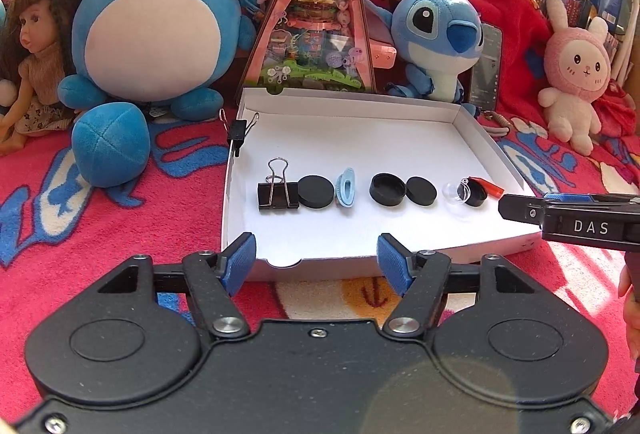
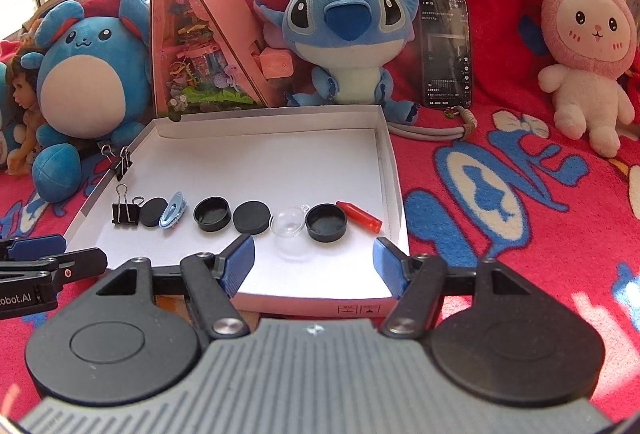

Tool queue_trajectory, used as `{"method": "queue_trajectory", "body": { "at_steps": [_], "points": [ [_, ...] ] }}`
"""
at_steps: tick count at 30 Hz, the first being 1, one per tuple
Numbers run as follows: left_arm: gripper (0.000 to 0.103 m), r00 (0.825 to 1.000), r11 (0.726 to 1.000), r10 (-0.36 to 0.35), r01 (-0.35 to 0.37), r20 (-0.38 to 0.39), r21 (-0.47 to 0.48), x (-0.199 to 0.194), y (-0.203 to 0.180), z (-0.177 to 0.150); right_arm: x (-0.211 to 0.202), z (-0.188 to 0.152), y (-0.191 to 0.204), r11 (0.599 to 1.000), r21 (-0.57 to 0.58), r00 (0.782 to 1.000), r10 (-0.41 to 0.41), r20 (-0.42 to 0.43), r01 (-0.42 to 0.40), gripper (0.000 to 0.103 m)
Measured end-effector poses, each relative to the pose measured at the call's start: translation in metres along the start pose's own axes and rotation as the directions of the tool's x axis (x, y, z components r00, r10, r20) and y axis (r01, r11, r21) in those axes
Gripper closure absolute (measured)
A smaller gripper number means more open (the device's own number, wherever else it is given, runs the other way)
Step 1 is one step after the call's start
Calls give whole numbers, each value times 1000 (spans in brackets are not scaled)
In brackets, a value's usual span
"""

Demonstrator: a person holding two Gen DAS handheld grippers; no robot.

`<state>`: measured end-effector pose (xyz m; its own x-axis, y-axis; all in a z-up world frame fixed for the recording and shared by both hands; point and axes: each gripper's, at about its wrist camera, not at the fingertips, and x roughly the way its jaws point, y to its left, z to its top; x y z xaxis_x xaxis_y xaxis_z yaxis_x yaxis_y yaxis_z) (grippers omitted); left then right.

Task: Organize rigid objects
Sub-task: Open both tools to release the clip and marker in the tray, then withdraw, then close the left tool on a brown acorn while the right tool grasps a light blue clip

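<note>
A white shallow box (image 1: pixel 400 137) (image 2: pixel 280 161) lies on a red blanket. A row of small things lies in it: a black binder clip (image 1: pixel 278 193) (image 2: pixel 125 211), black round lids (image 1: pixel 316 191) (image 2: pixel 154 211), a light blue hair clip (image 1: pixel 346 189) (image 2: pixel 172 211), a black cap (image 1: pixel 387 188) (image 2: pixel 212 213), another lid (image 1: pixel 421 189) (image 2: pixel 251 218), a clear half-sphere (image 1: pixel 456 193) (image 2: pixel 290 224), a black cap (image 2: pixel 326 222), a red piece (image 1: pixel 486 185) (image 2: pixel 360 215). My left gripper (image 1: pixel 316 266) and right gripper (image 2: pixel 314 264) are open and empty at the box's near edge.
A second binder clip (image 1: pixel 237 131) (image 2: pixel 124 161) grips the box's left wall. Plush toys (image 1: pixel 156 33) (image 2: pixel 340 33), a doll (image 1: pixel 32 61), a triangular pink toy house (image 1: pixel 316 13), a phone (image 2: pixel 446 49) and a pink bunny (image 2: pixel 588 45) stand behind the box.
</note>
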<state>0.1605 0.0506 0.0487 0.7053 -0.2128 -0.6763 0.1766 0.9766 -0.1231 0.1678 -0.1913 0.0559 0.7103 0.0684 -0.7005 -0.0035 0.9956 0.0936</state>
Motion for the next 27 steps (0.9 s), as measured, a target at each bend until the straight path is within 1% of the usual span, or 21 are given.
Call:
{"method": "queue_trajectory", "body": {
  "at_steps": [4,7,9,12,19,27],
  "points": [
    [33,1000,1000,-22,22,11,4,-12,-2,-11,-9,-7,5,999,-34,1000,22,20,-21,22],
    [27,999,1000,-24,24,26,20,-21,-2,-19,-16,-13,10,997,-60,998,52,33,-50,21],
    [24,999,999,-22,21,38,39,-27,-3,-24,-21,-18,13,995,-82,996,67,50,-63,18],
    [23,999,998,-19,16,43,62,-34,-4,-32,-28,-26,18,988,-131,993,89,80,-79,16],
    [20,999,998,-29,28,34,51,-44,1,-49,-42,-45,29,967,-228,981,149,123,-118,12],
    [16,999,998,-9,6,45,65,-50,3,-69,-50,-66,34,952,-260,973,197,122,-161,9]
  ]
}}
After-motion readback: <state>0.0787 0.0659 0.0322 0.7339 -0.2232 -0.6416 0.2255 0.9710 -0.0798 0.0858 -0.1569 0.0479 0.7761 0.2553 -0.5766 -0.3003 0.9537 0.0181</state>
